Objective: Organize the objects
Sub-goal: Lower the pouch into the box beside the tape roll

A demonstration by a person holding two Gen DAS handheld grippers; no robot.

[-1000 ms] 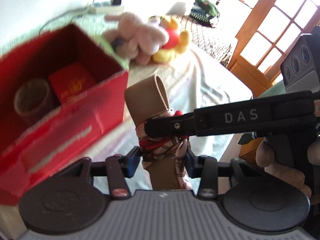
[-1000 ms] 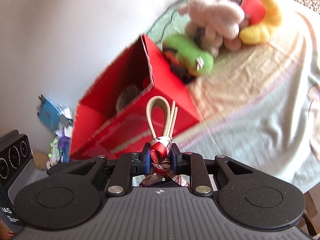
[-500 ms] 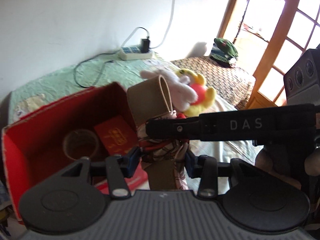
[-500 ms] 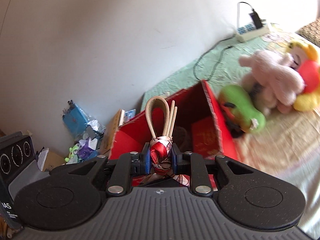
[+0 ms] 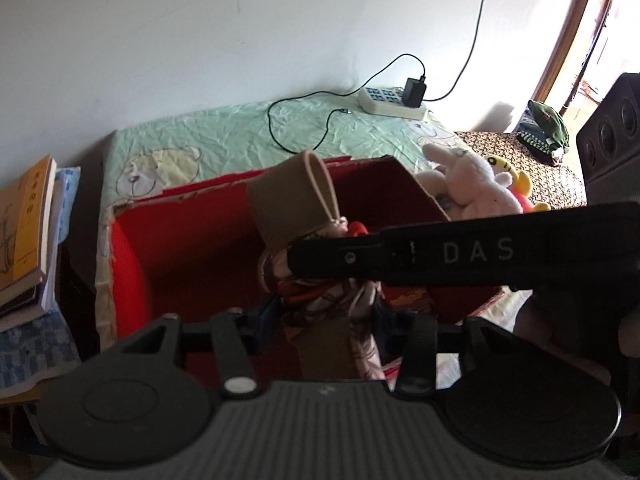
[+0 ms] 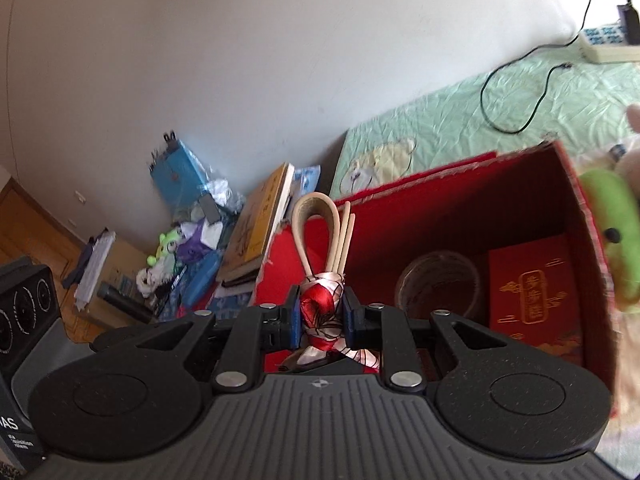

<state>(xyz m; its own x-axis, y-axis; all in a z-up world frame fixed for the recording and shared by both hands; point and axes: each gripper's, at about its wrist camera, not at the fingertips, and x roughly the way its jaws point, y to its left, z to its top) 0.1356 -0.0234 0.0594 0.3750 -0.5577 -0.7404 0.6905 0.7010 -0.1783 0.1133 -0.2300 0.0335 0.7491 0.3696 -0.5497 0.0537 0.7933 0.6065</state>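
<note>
A tan looped strap bundle [image 5: 292,200], tied with a red and white scarf [image 6: 322,312], hangs over the open red box [image 5: 132,248]. My left gripper [image 5: 326,316] grips the scarf-wrapped lower part; its jaws are opening, and the pads still touch the cloth. In the right wrist view my right gripper [image 6: 322,316] is shut on the scarf knot, with the strap loop [image 6: 316,220] sticking up past it. One of its black fingers [image 5: 440,252] crosses the left wrist view. The red box [image 6: 580,216] holds a round roll [image 6: 438,284] and a red packet [image 6: 536,292].
Plush toys lie right of the box: a pink one [image 5: 468,184] and a green one [image 6: 608,224]. A power strip [image 5: 390,100] with cables sits on the green bedsheet by the wall. Stacked books [image 5: 24,220] and clutter [image 6: 180,240] stand left of the bed.
Both grippers carried the bundle from in front of the box's side to above its open top. The views swung left, so wall and books now show.
</note>
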